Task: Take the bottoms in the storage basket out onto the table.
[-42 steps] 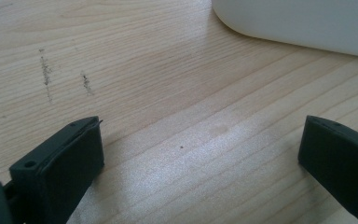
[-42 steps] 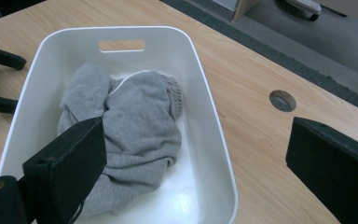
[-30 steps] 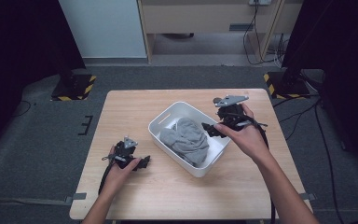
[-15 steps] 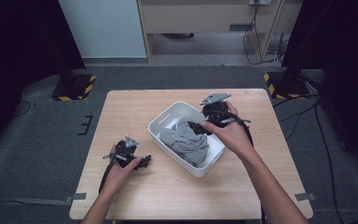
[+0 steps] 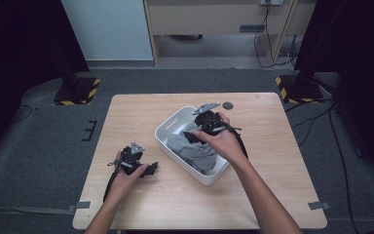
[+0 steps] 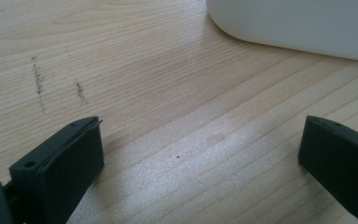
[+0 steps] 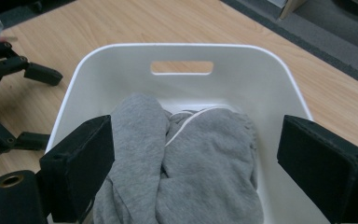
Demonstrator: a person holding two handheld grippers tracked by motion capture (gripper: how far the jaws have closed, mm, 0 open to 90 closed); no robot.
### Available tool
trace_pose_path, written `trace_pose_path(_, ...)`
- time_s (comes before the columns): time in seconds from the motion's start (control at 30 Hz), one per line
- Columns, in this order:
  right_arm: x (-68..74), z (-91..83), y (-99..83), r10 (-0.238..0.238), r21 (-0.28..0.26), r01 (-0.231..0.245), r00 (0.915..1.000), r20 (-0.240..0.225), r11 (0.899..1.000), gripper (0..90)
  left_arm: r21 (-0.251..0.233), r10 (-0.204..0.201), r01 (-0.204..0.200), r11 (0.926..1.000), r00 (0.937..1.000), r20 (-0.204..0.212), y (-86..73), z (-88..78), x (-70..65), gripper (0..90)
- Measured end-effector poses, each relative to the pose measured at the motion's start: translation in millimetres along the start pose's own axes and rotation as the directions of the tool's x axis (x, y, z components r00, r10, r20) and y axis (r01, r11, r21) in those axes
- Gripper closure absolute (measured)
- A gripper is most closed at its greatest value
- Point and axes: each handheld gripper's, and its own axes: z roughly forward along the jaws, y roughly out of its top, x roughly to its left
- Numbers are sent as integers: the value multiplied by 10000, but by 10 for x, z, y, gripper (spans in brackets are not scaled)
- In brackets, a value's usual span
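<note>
Over the white bin (image 5: 168,127) on the worktop (image 5: 272,146), my right claw (image 7: 193,163) hangs with its jaws wide, just closing a little, the grey garment (image 7: 191,163) bundled inside the bin lying between them, unpressed. My left claw (image 5: 143,168) rests spread wide on bare wood beside the bin.

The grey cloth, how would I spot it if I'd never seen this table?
Find the wooden table, then the white plastic bin with handle slots near its middle. The grey cloth lies bunched inside it, the one soft, rumpled thing among hard surfaces.
</note>
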Motion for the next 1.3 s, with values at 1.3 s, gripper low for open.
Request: trace_pose_path(1.3,27,762,-359,-230,1852,323,9984,-523,9822,64,1,6,-6,10000,10000,-3,0,0,-1,0)
